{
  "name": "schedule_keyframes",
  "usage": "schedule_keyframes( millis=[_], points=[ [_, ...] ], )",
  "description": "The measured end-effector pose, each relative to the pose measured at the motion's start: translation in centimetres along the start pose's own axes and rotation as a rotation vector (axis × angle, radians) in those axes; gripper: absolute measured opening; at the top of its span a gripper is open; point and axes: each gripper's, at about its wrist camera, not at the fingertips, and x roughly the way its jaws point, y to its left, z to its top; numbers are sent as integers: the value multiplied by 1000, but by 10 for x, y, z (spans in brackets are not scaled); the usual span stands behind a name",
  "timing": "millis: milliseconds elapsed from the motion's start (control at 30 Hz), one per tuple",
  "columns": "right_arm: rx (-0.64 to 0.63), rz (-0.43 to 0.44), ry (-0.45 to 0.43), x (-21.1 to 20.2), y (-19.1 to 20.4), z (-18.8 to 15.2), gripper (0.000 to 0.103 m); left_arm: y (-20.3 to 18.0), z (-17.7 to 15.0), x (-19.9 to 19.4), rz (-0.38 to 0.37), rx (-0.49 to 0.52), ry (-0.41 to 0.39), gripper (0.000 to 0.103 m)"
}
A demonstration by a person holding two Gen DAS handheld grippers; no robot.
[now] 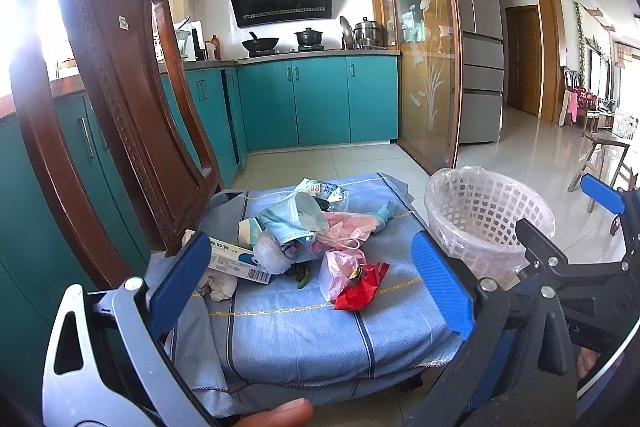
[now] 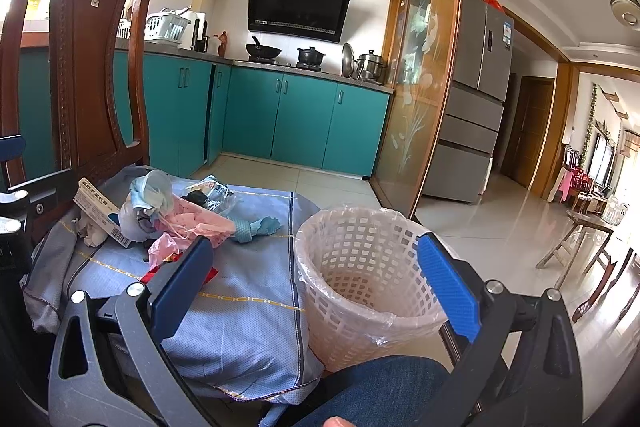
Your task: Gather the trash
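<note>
Kitchen w/ teal cabinets (image 1: pixel 316 103) behind; up front a blue striped cloth (image 1: pixel 312 323) covers a low seat next to a carved wooden chair (image 1: pixel 116 75), and the trash sits heaped on that cloth. A lined white basket (image 2: pixel 360 267) stands just beside the cloth on the right, nothing visible inside as far as you can see.

Your left gripper (image 1: pixel 316 279) hovers over the near edge of the cloth, jaws spread wide, nothing between them. Your right gripper (image 2: pixel 320 287) is likewise gaping and empty, framing the basket's near side.

Handling, by my read: it's all light, soft stuff. The blue face mask (image 1: pixel 296 219) and pink plastic bag (image 1: pixel 344 227) will crush flat, so pinch a bunched fold, not a loose edge. The red wrapper (image 1: pixel 360 287) looks slick and crinkly; grab it mid-body or it'll prob slip. The white medicine box (image 1: pixel 236 259) is the only stiff item; take it across its narrow sides. The crumpled tissue (image 1: pixel 220 287) near the left finger needs just a gentle squeeze. Watch you don't snag the cloth w/ a deep grab.

Hard to tell: what's under the pile centre, incl. a dark green bit by the box. Box's left end is hidden behind your left finger. Window glare washes out the top-left. Basket's bottom is out of view.
</note>
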Motion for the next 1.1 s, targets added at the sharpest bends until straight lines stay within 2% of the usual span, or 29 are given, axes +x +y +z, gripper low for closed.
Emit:
schedule_keyframes(
  millis=[1100],
  points=[
    [3, -5, 6, -2, 1, -1, 100, -2, -7, 3, -5, -10, 32, 100]
  ],
)
